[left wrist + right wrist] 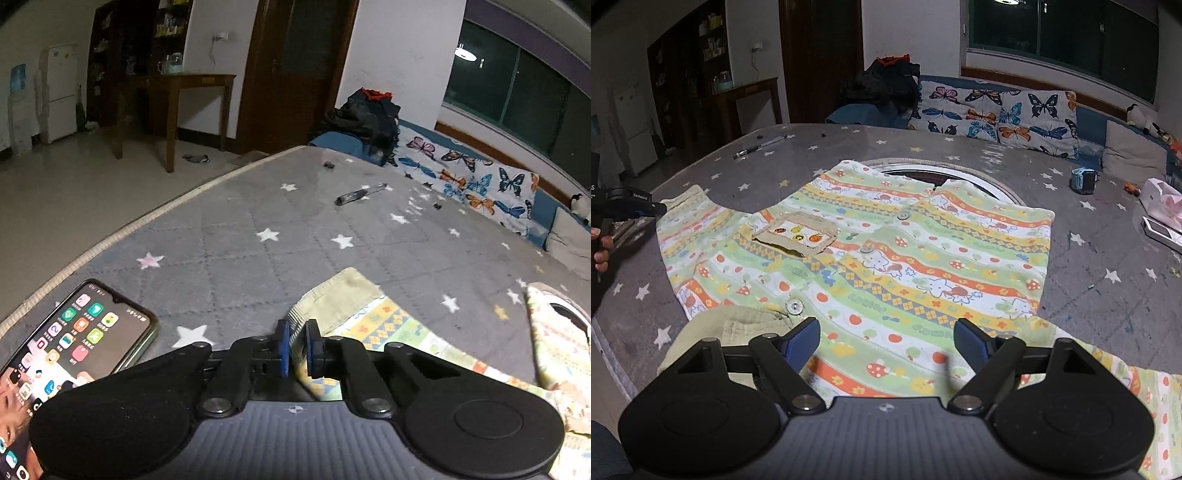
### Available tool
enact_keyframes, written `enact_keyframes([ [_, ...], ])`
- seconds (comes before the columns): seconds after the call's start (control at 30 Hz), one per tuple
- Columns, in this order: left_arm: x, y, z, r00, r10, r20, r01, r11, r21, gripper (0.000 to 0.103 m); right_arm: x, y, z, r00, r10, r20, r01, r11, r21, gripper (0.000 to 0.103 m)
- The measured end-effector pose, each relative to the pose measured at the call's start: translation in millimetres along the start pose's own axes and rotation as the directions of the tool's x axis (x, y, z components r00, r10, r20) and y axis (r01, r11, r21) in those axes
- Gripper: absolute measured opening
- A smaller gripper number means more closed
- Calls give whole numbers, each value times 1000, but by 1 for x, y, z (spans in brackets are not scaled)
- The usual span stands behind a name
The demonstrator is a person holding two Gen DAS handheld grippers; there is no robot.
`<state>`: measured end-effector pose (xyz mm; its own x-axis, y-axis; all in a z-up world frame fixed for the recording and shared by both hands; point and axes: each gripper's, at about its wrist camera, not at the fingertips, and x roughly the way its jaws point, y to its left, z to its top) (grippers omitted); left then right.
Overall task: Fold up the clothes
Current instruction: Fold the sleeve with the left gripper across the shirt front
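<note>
A small patterned shirt [886,266] with green, orange and yellow stripes lies spread flat on the grey star-print cover [1108,295]. It has a beige chest pocket [796,234] and buttons down the front. My left gripper [295,345] is shut on the beige cuff of the shirt's sleeve [340,295]; it also shows at the left edge of the right wrist view [655,208]. My right gripper [886,341] is open and empty, low over the shirt's near hem.
A lit phone [74,332] lies left of the left gripper. A pen [360,194] lies farther back. A butterfly pillow [997,114], a blue watch [1084,181], a pink bag [1161,205] and a round white object [960,177] under the collar are about.
</note>
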<state>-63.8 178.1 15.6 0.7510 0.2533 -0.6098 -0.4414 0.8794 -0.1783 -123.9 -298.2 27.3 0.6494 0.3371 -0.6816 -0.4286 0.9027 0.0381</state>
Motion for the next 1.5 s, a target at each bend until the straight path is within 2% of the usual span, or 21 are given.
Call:
enact_keyframes([
  [0.13,-21,-20,6,992,-126,18,126,992,-1,8,-4,-2,0,1000,12,12,-12,1000,21,73],
  [0.23,-42,-45,8,967,-252,18,252,967,24,8,-7,-5,2,999,22,23,-23,999,44,72],
  [0.33,-64,-78,7,921,-390,2,389,919,70,8,-9,-8,2,999,24,36,-26,998,62,70],
  [0.43,-83,-115,0,858,-513,-33,513,849,132,8,-12,-13,1,999,27,47,-31,995,91,68],
  [0.6,-99,-170,-28,761,-634,-138,648,730,217,8,-20,-25,-3,998,23,67,-33,988,151,64],
  [0.77,-101,-204,-66,705,-657,-267,709,645,284,11,-27,-37,-8,997,27,78,-44,974,221,56],
  [0.8,-100,-208,-73,700,-654,-287,714,633,301,12,-26,-38,-9,997,31,76,-48,972,229,56],
  [0.87,-102,-211,-84,711,-632,-309,703,625,340,17,-25,-38,-10,997,41,68,-57,968,243,52],
  [0.9,-102,-210,-88,718,-620,-316,695,621,361,26,-23,-37,-10,997,49,64,-64,967,245,51],
  [0.93,-102,-207,-91,730,-607,-315,683,624,380,34,-21,-37,-10,997,57,61,-71,966,248,51],
  [0.97,-104,-205,-93,747,-593,-301,663,631,404,53,-19,-35,-9,996,65,57,-78,966,247,50],
  [1.0,-106,-202,-94,765,-578,-284,640,638,427,58,-17,-32,-8,996,73,54,-84,966,244,50],
  [1.03,-110,-198,-95,779,-569,-265,622,642,449,59,-15,-30,-7,995,81,51,-91,966,240,50],
  [1.07,-111,-195,-94,790,-558,-253,605,646,464,64,-11,-26,-5,995,91,48,-99,967,235,50],
  [1.1,-111,-189,-92,801,-549,-238,590,659,466,75,-8,-22,-4,994,101,44,-108,968,228,50],
  [1.2,-110,-171,-87,833,-520,-187,542,700,465,83,8,-10,3,991,133,27,-136,969,206,48],
  [1.33,-109,-145,-78,871,-476,-121,475,751,458,91,27,3,11,989,145,4,-144,973,181,40],
  [1.5,-105,-121,-76,905,-418,-77,404,790,462,95,49,8,17,991,133,-13,-128,971,204,35],
])
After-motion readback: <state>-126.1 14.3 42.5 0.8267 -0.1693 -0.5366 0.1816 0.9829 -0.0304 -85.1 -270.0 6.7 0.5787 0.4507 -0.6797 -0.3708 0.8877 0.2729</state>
